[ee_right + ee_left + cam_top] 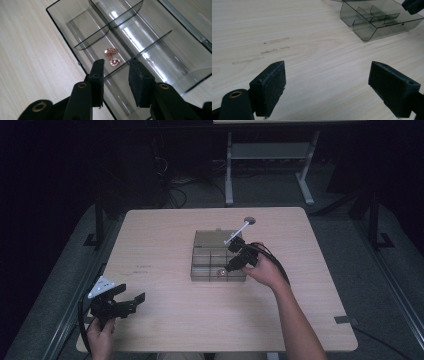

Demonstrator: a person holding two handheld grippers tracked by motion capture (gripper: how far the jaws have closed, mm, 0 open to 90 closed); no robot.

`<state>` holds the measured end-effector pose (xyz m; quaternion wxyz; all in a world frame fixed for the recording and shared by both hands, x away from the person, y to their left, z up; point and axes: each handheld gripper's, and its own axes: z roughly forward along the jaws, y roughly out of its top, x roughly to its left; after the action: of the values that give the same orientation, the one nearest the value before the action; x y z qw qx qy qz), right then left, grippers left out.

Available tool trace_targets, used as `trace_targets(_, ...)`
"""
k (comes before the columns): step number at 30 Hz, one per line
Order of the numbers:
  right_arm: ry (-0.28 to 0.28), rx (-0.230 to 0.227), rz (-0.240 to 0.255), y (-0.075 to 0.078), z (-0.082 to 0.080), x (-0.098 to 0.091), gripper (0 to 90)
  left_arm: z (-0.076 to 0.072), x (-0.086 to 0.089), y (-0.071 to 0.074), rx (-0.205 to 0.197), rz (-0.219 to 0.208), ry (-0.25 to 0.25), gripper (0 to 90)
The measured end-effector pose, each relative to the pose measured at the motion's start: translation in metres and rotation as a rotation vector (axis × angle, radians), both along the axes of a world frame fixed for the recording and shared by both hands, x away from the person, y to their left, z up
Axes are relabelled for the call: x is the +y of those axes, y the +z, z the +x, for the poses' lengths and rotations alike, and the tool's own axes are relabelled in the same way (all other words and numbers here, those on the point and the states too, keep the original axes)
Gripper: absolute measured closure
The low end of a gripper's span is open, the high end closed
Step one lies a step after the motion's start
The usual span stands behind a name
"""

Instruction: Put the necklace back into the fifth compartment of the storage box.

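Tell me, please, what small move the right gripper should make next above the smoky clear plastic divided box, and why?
Probably lift the right gripper up and away from the smoky clear plastic divided box. Its jaws stand apart with nothing between them, and the small copper-coloured chain with a round pendant lies on a compartment floor just beyond them.

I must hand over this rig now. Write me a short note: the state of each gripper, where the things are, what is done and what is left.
Right gripper: jaws apart, nothing between them, just above the clear divided box, over the compartment near its front edge.
Left gripper: open, holding nothing, near the front left corner of the table, away from the box.
Things: a small copper-coloured chain with a round pendant lies on the floor of that compartment; the box lid stands open behind.
Done: the chain appears to be in the box.
Left: probably draw the right gripper back and close the lid; I cannot tell if more items follow.
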<state>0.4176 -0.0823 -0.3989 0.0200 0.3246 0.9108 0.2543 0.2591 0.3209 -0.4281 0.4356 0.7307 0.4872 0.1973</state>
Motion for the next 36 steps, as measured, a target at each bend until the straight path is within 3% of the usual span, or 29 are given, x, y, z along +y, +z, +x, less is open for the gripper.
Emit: trace_targets(36,-0.018,-0.021,0.02,0.017,-0.025,-0.031,54.1,0.0,0.0,0.0,0.002,0.004,0.001,14.0)
